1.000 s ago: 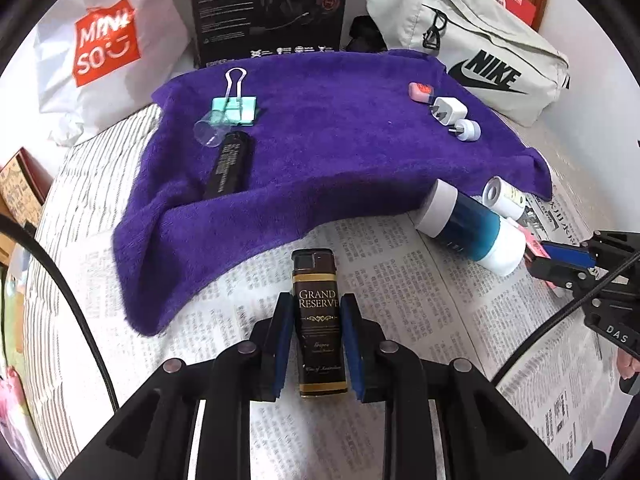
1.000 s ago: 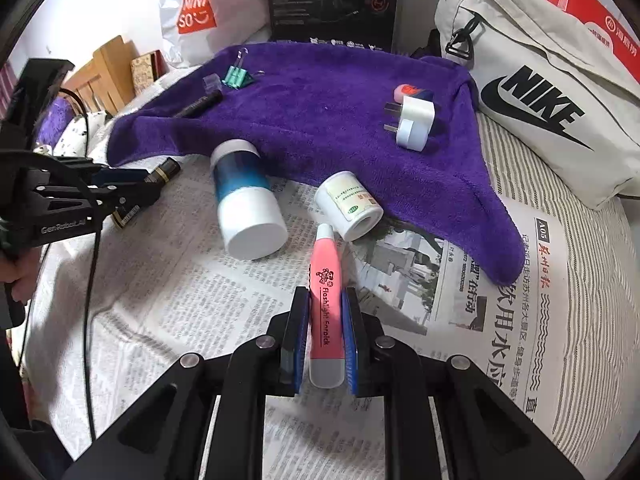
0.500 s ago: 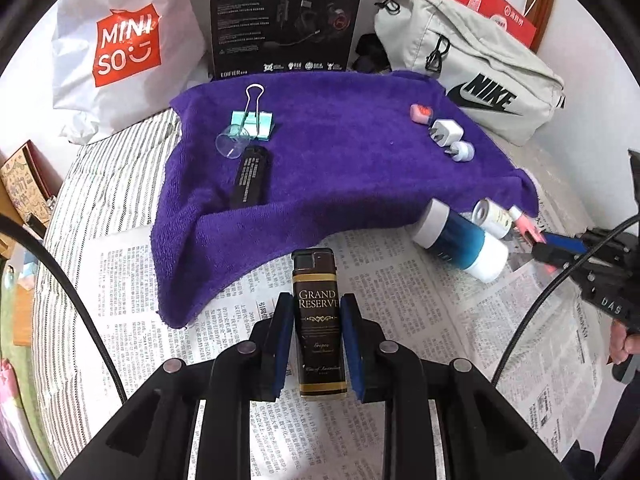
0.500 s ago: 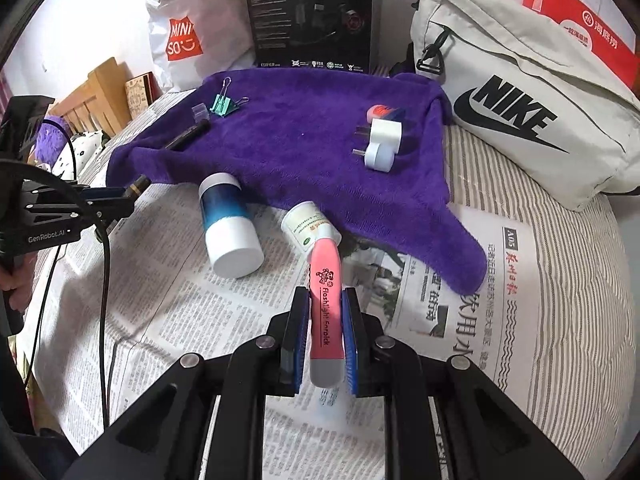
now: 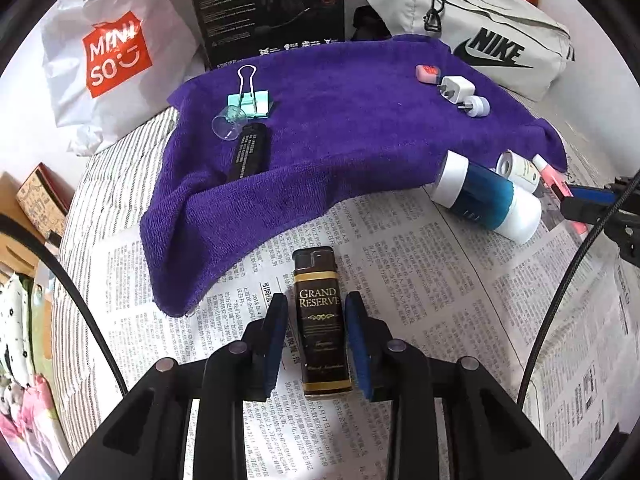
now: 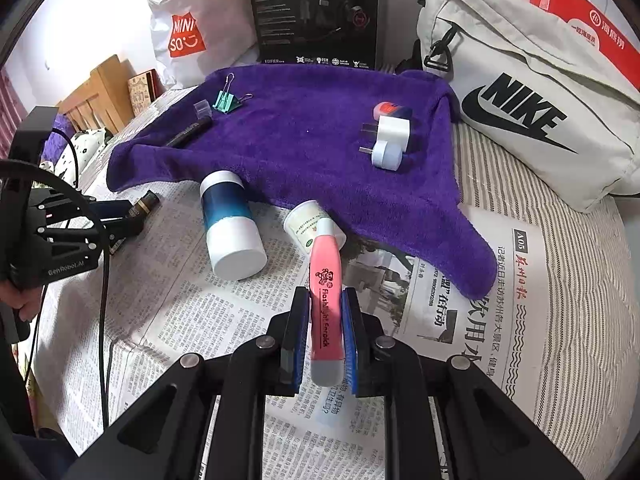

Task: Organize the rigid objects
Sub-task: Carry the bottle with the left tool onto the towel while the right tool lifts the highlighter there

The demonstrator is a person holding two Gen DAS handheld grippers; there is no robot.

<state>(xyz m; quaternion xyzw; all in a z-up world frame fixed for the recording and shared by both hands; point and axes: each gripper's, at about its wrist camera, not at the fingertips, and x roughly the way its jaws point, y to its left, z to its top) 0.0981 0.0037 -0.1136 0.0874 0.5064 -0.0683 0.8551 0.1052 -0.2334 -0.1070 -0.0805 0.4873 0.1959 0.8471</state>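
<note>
My left gripper (image 5: 316, 304) is shut on a dark brown lighter (image 5: 320, 320) marked "Grand Reserve", held over the newspaper (image 5: 440, 300) just short of the purple towel (image 5: 360, 140). My right gripper (image 6: 326, 300) is shut on a pink earpick flashlight (image 6: 326, 288), whose tip points at a small white jar (image 6: 304, 224). A blue and white bottle (image 6: 230, 224) lies beside the jar. On the towel (image 6: 312, 152) rest a teal binder clip (image 5: 250, 100), a clear cap (image 5: 228, 126), a black tube (image 5: 250, 152), a pink eraser (image 5: 426, 73) and two white plugs (image 5: 458, 88).
Behind the towel stand a white Miniso bag (image 5: 112, 60), a black box (image 5: 272, 4) and a grey Nike bag (image 6: 520, 100). Striped bedding (image 6: 580, 260) shows past the newspaper on both sides. A cable (image 6: 106, 300) hangs from the left gripper (image 6: 120, 216).
Both grippers have drawn back a little from the towel, each still holding its object. Nothing on the towel has moved.
</note>
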